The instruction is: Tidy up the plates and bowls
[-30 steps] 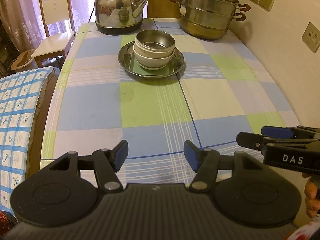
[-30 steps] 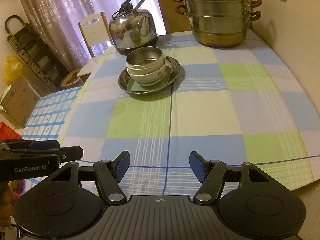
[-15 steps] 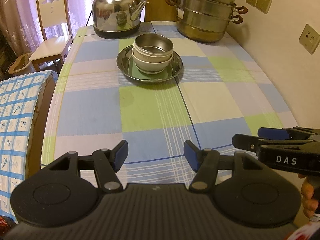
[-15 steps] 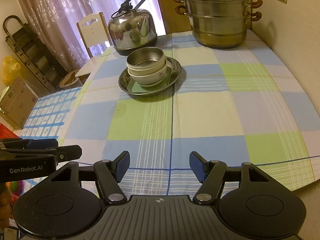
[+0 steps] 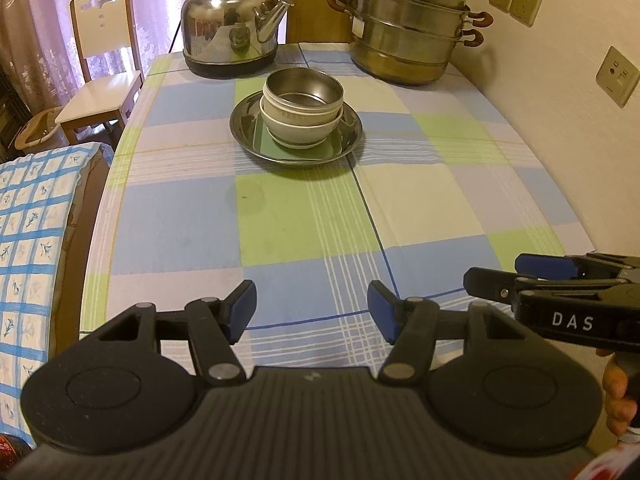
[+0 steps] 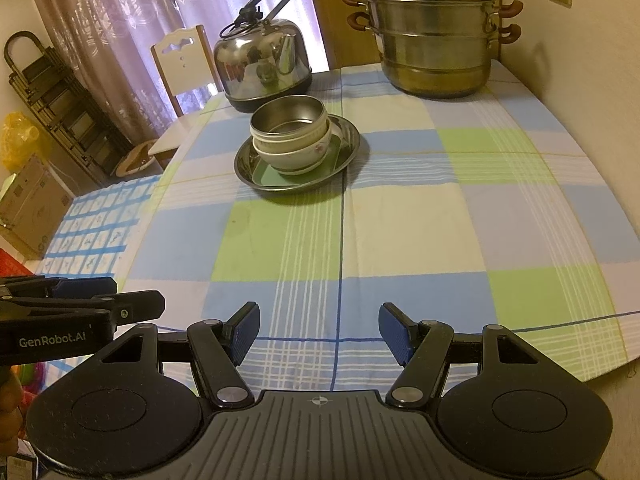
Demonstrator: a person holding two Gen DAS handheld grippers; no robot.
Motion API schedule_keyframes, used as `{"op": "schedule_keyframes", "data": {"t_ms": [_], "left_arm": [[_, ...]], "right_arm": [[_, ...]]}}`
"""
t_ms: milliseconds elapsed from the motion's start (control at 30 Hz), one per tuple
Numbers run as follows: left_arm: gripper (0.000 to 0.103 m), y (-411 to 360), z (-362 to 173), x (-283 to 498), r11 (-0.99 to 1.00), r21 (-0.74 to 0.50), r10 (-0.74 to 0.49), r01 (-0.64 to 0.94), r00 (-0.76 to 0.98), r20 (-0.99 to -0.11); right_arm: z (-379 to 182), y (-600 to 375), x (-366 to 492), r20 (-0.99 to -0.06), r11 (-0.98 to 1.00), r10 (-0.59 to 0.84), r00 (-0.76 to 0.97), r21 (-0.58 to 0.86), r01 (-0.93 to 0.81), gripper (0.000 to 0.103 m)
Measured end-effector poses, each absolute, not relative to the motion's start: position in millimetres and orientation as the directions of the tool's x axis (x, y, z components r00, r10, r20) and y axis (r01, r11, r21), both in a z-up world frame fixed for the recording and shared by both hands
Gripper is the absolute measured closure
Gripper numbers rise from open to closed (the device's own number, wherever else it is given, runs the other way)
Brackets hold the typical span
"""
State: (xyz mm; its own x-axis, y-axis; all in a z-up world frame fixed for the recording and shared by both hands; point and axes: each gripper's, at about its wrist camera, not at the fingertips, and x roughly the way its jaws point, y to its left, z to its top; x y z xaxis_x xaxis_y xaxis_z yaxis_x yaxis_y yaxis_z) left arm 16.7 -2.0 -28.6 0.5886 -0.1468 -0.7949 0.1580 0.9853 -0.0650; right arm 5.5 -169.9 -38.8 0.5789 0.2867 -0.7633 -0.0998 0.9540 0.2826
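Grippers: two, left [image 5: 311, 311] and right [image 6: 319, 332], jaws apart, empty, near edge. Bowls: two, steel bowl [image 5: 304, 90] nested in white bowl [image 5: 300, 130], on one plate [image 5: 248, 128], far centre of table [image 5: 420, 208]. Kettle [image 5: 232, 36]: one. Steamer [image 5: 408, 36]: one.

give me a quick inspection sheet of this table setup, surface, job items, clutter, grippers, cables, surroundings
surface: table under a checked blue, green and white cloth.
job's things: steel bowl nested in a white bowl, on a green square plate in a round steel plate.
clutter: kettle and stacked steamer pot at the far edge.
grippers: left gripper and right gripper open, empty, over the near edge.
cables: a dark cord beside the kettle.
surroundings: white chair, curtains, wall sockets.
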Motion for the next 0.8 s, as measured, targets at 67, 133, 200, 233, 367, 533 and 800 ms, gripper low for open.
{"op": "schedule_keyframes", "data": {"t_ms": [67, 133, 200, 233, 367, 533, 800], "left_arm": [[0.044, -2.3, -28.4, 17.0, 0.985, -0.065, -0.148, 0.16, 0.59, -0.794], [0.044, -2.7, -28.5, 17.3, 0.985, -0.064, -0.148, 0.16, 0.59, -0.794], [0.044, -2.9, -28.5, 17.3, 0.985, -0.065, -0.149, 0.161, 0.59, -0.793], [0.044, -3.1, -28.4, 17.5, 0.985, -0.065, -0.149, 0.161, 0.591, -0.793], [0.044, -3.0, -28.2, 17.5, 0.985, -0.065, -0.149, 0.161, 0.59, -0.793], [0.044, -3.1, -28.1, 17.8, 0.985, -0.065, -0.149, 0.162, 0.59, -0.793], [0.044, -3.5, -28.2, 18.4, 0.985, -0.064, -0.148, 0.161, 0.591, -0.793]], "right_arm": [[-38.7, -169.3, 5.1, -0.764, 0.954, 0.287, 0.578, 0.284, -0.098, 0.037], [-38.6, -169.4, 5.1, -0.764, 0.954, 0.287, 0.579, 0.284, -0.098, 0.037], [-37.5, -170.5, 5.8, -0.763, 0.954, 0.286, 0.58, 0.282, -0.098, 0.037], [-37.1, -171.0, 5.9, -0.762, 0.954, 0.285, 0.581, 0.282, -0.099, 0.037], [-37.2, -171.4, 6.3, -0.763, 0.954, 0.286, 0.58, 0.282, -0.099, 0.037], [-37.1, -171.1, 5.9, -0.763, 0.954, 0.285, 0.581, 0.282, -0.099, 0.037], [-37.2, -170.7, 6.0, -0.762, 0.955, 0.284, 0.581, 0.281, -0.098, 0.037]]}}
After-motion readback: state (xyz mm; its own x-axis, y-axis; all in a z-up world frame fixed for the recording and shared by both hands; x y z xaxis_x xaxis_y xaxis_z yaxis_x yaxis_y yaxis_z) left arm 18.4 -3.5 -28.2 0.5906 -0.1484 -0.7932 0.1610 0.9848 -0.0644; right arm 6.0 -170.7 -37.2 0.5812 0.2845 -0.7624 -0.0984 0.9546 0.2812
